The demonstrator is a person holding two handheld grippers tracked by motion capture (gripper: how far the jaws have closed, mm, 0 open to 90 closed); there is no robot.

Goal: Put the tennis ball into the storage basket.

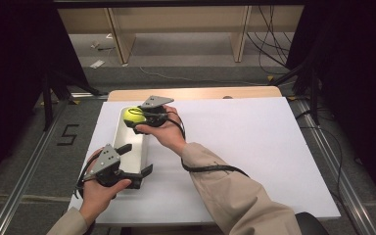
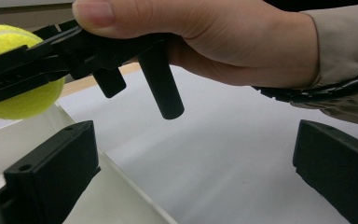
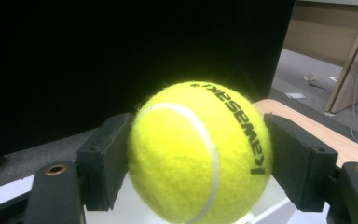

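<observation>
Your left gripper (image 1: 136,161) sits nearest, jaws spread wide around the near end of the long white rectangular tray (image 1: 133,152), holding nothing but seemingly steadying it. Moving right and up the tray, your right gripper (image 1: 138,117) has its jaws clamped on the fuzzy yellow-green tennis ball (image 1: 132,115), poised over the tray's far end. I'd judge the grasp done; whether it's going in or coming out, I can't tell. Count: one ball, one tray, one white board (image 1: 254,147) underneath.
</observation>
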